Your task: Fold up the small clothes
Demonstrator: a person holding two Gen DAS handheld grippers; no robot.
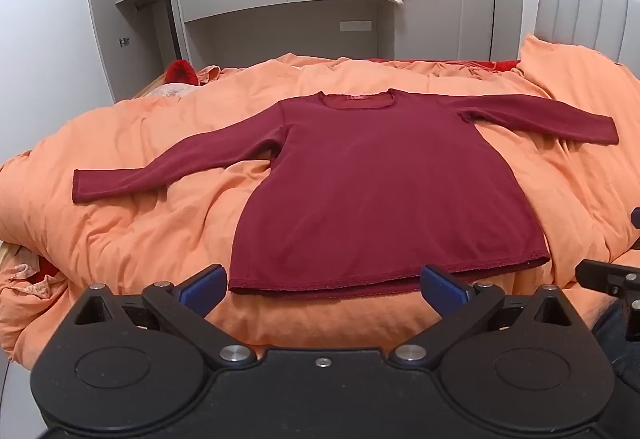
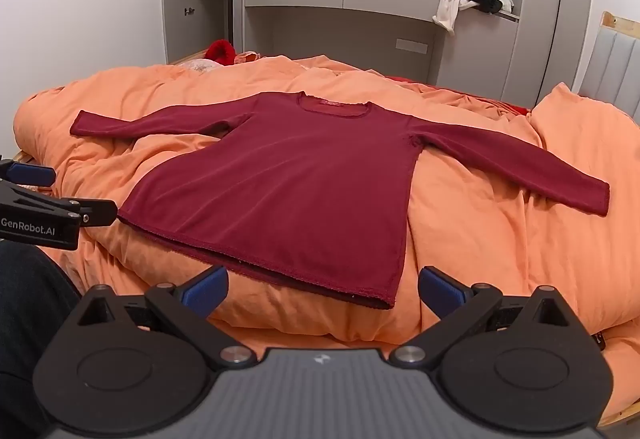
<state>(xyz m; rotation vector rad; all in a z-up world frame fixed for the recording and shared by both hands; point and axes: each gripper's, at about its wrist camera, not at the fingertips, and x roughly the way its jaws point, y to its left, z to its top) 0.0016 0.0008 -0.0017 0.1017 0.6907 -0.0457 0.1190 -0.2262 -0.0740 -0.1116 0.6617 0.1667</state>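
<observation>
While both hand-held grippers gape empty, soft maroon shirt lies flat

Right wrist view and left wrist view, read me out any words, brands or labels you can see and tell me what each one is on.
"GenRobot.AI": white print on the side of the left tongs, at the left edge of the right wrist view.
Neck label of the red shirt: a small pinkish patch, its print too blurred to read.
Small emblem on the right tongs body: a mark, no letters.
Nothing else readable in either view.
</observation>
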